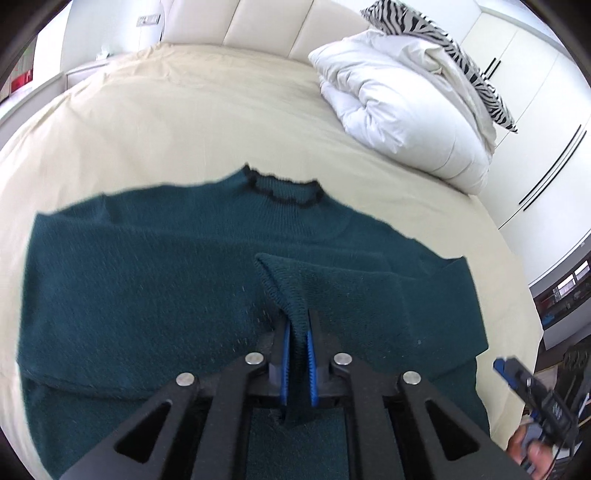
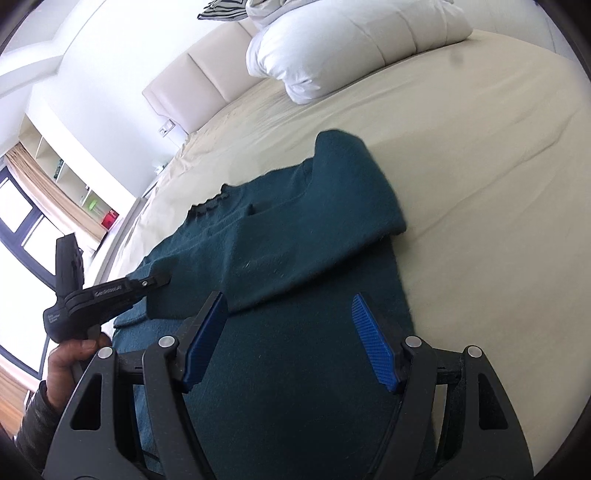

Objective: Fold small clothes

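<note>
A dark teal knit sweater (image 1: 147, 277) with a black-trimmed collar (image 1: 284, 188) lies flat on the cream bed sheet (image 1: 184, 122). My left gripper (image 1: 297, 325) is shut on the ribbed cuff of a sleeve (image 1: 284, 284) folded across the sweater's body. It also shows in the right wrist view (image 2: 162, 282) at the left, over the sweater (image 2: 295, 258). My right gripper (image 2: 291, 306) is open and empty, hovering over the sweater's lower body. It shows at the lower right of the left wrist view (image 1: 502, 367).
A white folded duvet (image 1: 399, 103) with a zebra-print pillow (image 1: 443, 40) lies at the head of the bed on the right. A padded headboard (image 1: 266, 26) stands behind. White wardrobes (image 1: 535, 92) line the right side. The bed's right edge (image 1: 517, 266) is close to the sweater.
</note>
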